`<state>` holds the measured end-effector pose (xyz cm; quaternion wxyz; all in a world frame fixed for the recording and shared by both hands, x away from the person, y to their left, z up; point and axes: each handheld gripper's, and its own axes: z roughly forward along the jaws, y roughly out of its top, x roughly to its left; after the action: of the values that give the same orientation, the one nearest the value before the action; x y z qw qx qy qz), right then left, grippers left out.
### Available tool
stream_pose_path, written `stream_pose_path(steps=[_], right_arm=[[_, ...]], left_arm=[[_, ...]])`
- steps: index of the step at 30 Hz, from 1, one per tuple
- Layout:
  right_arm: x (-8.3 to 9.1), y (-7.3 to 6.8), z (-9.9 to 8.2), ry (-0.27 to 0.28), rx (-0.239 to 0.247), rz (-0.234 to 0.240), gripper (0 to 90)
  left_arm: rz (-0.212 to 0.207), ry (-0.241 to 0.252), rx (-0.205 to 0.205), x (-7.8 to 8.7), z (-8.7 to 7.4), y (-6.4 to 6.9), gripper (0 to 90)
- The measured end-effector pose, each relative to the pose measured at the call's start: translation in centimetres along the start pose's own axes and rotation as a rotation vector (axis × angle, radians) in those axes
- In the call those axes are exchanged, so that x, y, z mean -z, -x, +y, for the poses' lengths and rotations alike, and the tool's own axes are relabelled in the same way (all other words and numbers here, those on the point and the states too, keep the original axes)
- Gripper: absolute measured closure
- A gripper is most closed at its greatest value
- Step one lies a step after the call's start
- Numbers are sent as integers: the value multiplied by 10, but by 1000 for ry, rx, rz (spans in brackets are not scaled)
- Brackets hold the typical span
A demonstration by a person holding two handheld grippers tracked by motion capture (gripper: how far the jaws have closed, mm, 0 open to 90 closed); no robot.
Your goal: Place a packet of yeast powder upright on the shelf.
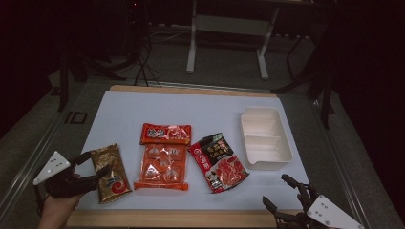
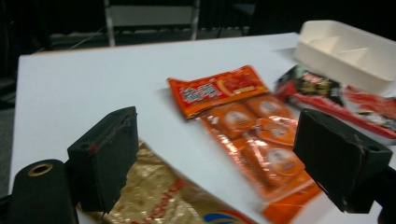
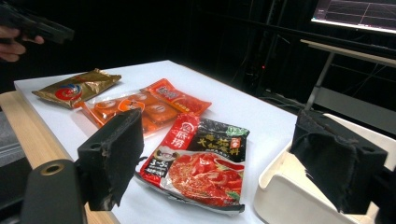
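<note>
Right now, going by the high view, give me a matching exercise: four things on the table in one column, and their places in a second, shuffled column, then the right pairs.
Things:
1. gold packet
2. small orange packet
3. red and black packet
4. white tray

Places:
A. farthest right, beside the red and black packet
B. at the left, between the open jaws of the left gripper
C. between the large orange packet and the tray
D. just beyond the far end of the large orange packet

Pairs: 1-B, 2-D, 3-C, 4-A
</note>
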<state>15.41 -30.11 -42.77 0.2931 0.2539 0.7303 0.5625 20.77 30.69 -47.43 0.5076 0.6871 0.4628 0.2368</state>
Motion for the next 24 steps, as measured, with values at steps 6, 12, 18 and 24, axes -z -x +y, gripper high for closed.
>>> stream_pose_path(steps=[6,12,18,24], right_arm=[[0,-1,0,-3,-1,9,165],[-1,-1,-1,-9,-4,20,165],[-1,-2,-1,-11,-3,26,163],[-2,-2,-1,-18,1,34,163]], left_arm=[[63,-32,17,-12,-8,-21,203],[113,-66,39,-19,-16,-38,229],[184,-131,99,-31,-29,-57,266],[224,-194,137,-42,-34,-68,265]])
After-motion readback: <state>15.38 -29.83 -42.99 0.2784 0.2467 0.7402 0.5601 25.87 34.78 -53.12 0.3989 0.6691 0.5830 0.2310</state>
